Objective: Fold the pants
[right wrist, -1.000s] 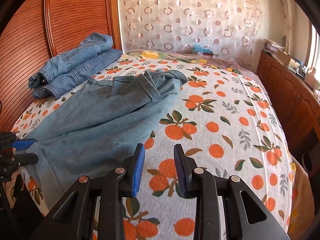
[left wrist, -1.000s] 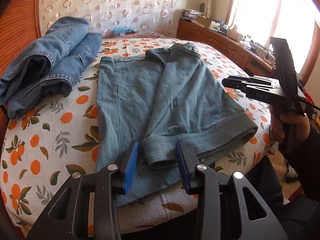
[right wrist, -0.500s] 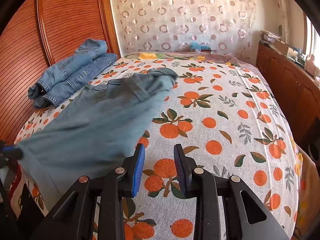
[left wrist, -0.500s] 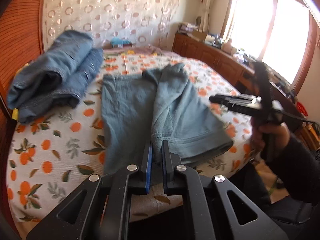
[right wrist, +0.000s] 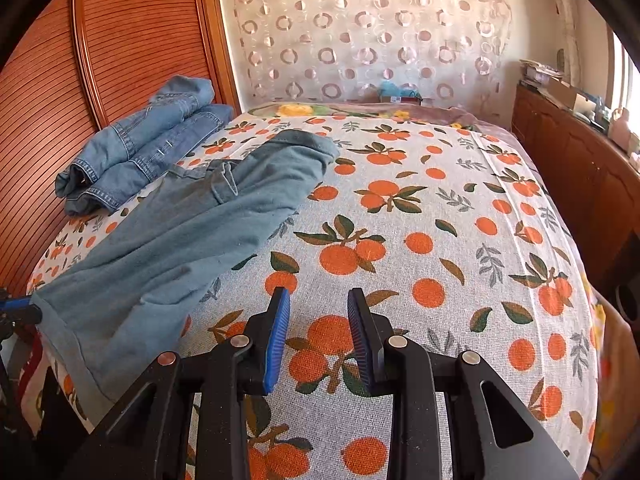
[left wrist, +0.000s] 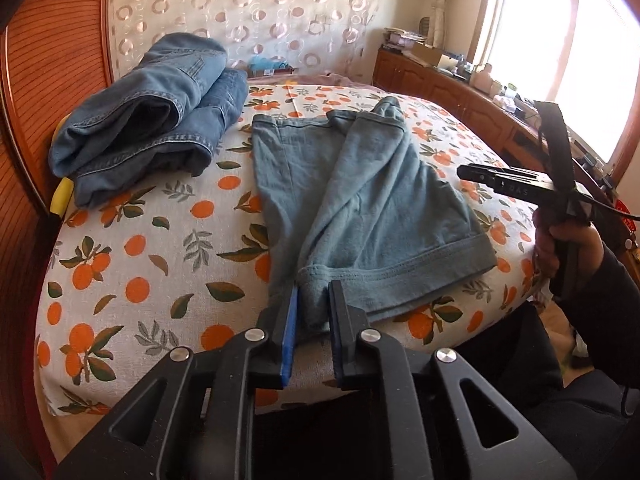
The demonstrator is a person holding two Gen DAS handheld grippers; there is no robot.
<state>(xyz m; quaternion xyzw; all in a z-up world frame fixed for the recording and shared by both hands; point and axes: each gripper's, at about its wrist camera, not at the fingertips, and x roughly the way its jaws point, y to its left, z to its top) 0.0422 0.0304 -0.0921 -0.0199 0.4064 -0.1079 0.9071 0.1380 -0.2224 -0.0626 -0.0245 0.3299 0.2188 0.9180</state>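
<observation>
A pair of teal-blue pants lies on a bed spread printed with oranges, one leg folded over the other, hems toward the near edge. The left gripper has its jaws closed on the bunched hem corner at the bed's edge, cloth filling the narrow gap between the blue pads. The right gripper hangs above bare spread to the right of the pants, jaws apart with nothing between them.

The left wrist view shows both hems and the waistband end far up the bed, along with the right gripper seen side-on in the person's hand off the bed's right edge. The right wrist view shows the pants from the side, the near corner lifted and drawn toward the left gripper at the frame's left edge.

A stack of folded denim jeans sits near the wooden headboard, apart from the pants.
</observation>
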